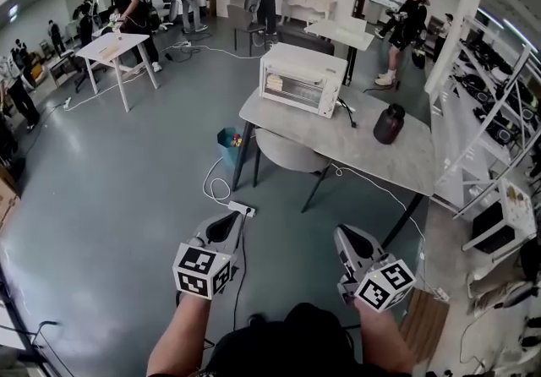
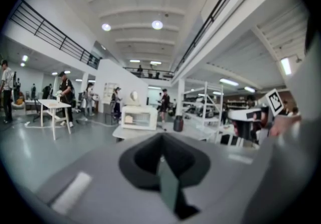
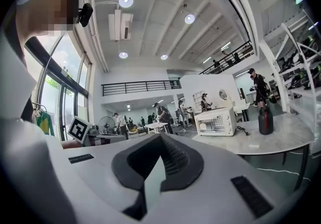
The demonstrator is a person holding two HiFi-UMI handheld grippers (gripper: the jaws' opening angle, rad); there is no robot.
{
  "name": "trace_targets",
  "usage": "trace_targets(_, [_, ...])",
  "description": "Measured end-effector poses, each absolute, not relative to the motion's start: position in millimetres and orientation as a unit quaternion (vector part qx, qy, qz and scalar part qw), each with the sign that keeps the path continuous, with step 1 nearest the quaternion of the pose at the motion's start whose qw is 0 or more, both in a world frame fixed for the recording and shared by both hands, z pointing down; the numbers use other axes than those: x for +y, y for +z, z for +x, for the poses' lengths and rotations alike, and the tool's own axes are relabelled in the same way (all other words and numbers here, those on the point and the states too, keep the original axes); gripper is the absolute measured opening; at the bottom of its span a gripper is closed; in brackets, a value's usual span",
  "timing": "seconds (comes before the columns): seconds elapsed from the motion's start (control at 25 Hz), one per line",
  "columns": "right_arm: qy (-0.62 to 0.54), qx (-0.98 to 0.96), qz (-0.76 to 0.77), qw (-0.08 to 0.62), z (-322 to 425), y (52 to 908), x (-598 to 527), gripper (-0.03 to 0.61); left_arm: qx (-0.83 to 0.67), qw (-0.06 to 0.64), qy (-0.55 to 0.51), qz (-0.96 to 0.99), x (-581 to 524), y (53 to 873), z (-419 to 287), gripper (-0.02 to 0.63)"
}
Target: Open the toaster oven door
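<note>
Nothing is begun — the toaster oven (image 1: 303, 79) sits door-shut at the far left of the worktop (image 1: 372, 151), well apart from the left tongs (image 1: 230, 227) and right tongs (image 1: 348, 242), both closed on nothing. Approach and the door pull all remain.

Bright ceiling lights (image 2: 157, 24), fisheye-bent edges — dark corners, left gripper (image 2: 161, 160) blurred up close

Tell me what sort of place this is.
Most likely a big open hall used as a lab or training workshop, not a home kitchen. A toaster oven sits on a grey table, other people work standing at scattered tables, and metal shelving stands along the right side.
</note>
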State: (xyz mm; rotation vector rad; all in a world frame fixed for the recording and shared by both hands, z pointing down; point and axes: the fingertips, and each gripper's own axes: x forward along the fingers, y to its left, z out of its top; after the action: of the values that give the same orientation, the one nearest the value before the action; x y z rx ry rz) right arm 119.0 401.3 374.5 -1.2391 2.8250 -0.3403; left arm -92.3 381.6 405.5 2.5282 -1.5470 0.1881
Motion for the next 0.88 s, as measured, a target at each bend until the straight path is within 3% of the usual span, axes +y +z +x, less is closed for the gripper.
trace_targets(0.32, [-0.158,0.895,-0.415,0.037,122.5,390.9,387.7,-0.008,-0.501,0.104,0.068,0.856,363.5,421.2,-92.3,0.006])
trace_targets(0.88, [-0.171,0.911,-0.376,-0.003,116.5,407.8,283.5,-0.008,-0.514,0.121,0.069,0.846,268.7,425.8,-73.6,0.006])
